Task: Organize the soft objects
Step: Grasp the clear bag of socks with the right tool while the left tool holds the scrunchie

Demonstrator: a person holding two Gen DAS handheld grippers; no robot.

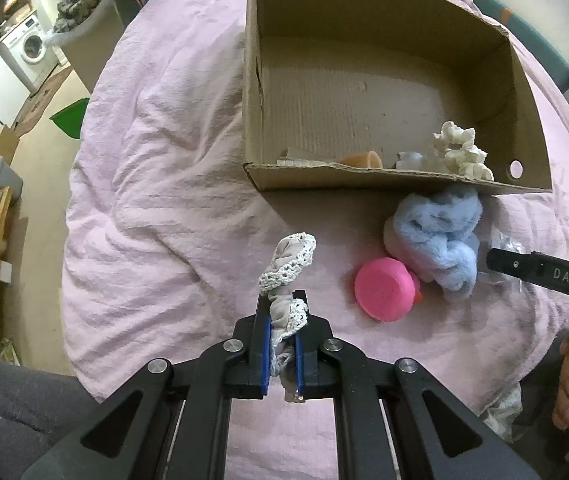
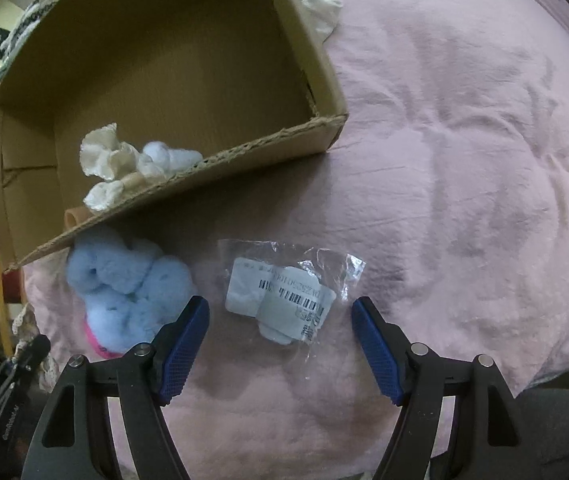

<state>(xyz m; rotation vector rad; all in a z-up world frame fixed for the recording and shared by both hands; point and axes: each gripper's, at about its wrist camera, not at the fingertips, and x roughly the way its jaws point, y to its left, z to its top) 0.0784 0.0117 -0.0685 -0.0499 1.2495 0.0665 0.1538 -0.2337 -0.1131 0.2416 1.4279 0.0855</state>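
Nearest in the left wrist view, the left gripper (image 1: 282,334) has its fingers (image 1: 261,344) pressed narrow on a grey scrunchie with white lace trim (image 1: 286,276), which stands up out of the grip with its long axis running forward, toward the box. In the right wrist view the right gripper (image 2: 280,344) is empty, its blue fingers (image 2: 186,344) spread wide to either side of a small clear plastic packet (image 2: 284,300) with barcode labels, lying flat on the pink bedspread (image 2: 464,160) just ahead of the tips and roughly centred between them. So the right hand is plainly the nearer one for the packet, and a short drop forward should put the fingers around it; being slick film, it may slide or crumple when pinched. A little farther, to that gripper's left, a fluffy blue scrunchie (image 1: 438,236) lies against the front wall of the cardboard box (image 1: 384,182), with a pink round cap-like object (image 1: 384,290) touching its near side. Beyond, the open box already holds a cream ruffled scrunchie (image 1: 460,152), a pale fluffy item and a small orange piece near its front wall. The held scrunchie's way in is forward and slightly right, up over that front wall.
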